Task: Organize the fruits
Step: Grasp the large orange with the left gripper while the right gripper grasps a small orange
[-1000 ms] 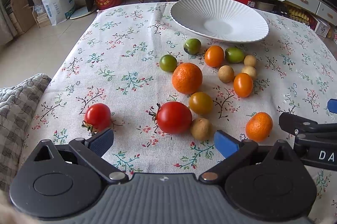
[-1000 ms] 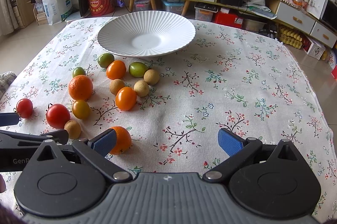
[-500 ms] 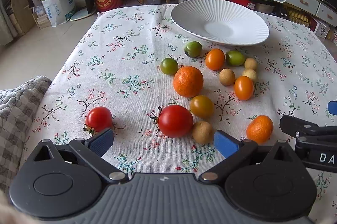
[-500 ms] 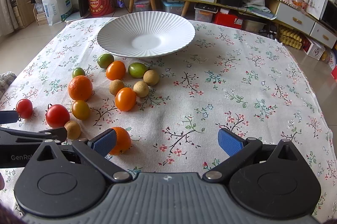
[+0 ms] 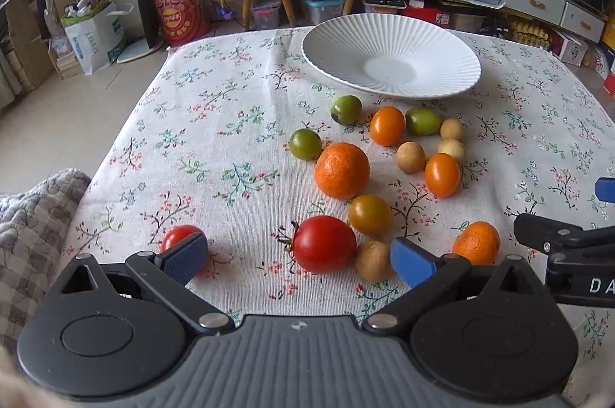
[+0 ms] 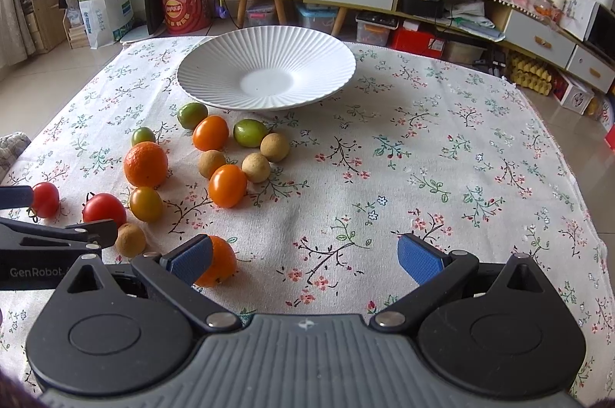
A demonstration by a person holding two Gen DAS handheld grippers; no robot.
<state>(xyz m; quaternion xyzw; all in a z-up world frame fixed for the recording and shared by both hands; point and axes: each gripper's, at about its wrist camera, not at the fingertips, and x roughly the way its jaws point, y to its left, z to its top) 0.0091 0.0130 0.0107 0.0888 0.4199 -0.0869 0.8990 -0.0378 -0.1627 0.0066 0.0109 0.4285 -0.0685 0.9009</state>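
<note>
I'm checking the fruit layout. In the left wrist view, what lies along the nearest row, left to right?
Small red tomato → large red tomato → brown longan → small orange mandarin.

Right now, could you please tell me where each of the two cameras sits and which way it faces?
Left wrist view: rides on the left claw, looking forward over the table at the big red tomato; its own open blue pads show, and the right claw's tip at the right edge.
Right wrist view: rides on the right claw, facing the white plate; its own open pads show, and the left claw's tip at the left edge.
Shared: plate, scattered fruit, flowered tablecloth.
</note>
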